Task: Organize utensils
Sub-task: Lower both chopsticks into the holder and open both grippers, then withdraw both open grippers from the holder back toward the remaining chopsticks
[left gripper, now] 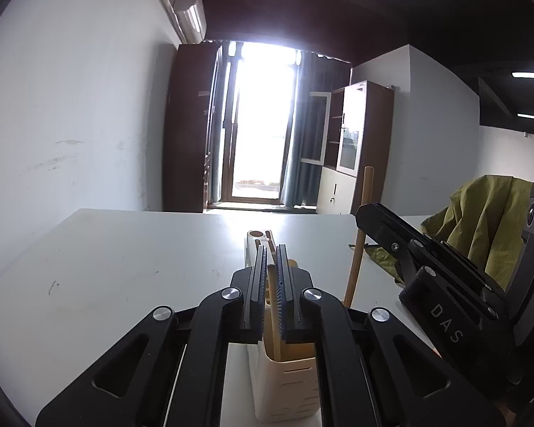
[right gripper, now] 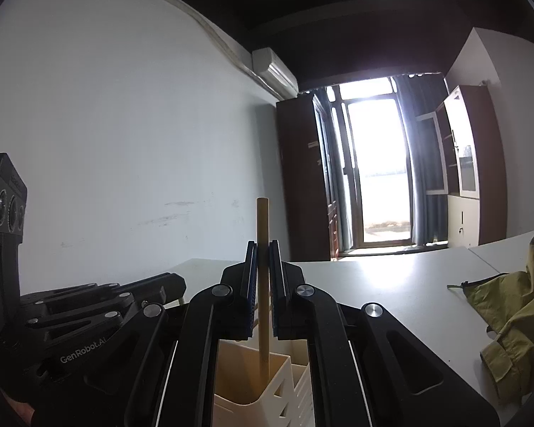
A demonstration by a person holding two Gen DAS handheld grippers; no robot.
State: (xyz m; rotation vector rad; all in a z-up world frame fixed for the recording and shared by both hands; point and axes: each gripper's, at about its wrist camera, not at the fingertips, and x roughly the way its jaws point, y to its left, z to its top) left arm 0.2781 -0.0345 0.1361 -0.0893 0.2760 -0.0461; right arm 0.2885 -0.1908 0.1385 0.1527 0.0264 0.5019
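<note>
White table (right gripper: pixel 391 284) bearing cream utensil caddy (right gripper: pixel 249 384) at 6 o'clock; right gripper (right gripper: pixel 263 259) clamped on upright wooden stick (right gripper: pixel 262 220) entering caddy, left gripper (left gripper: pixel 271 263) pinching a thin wooden utensil (left gripper: pixel 272 284); risk: tilted release jamming on rim.

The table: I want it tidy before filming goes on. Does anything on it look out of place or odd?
Yes. A crumpled olive-green jacket lies heaped on the white table, unrelated to utensil sorting. Otherwise nothing stands out: the right gripper holds a wooden stick upright over the cream utensil holder, which stands straight.
</note>
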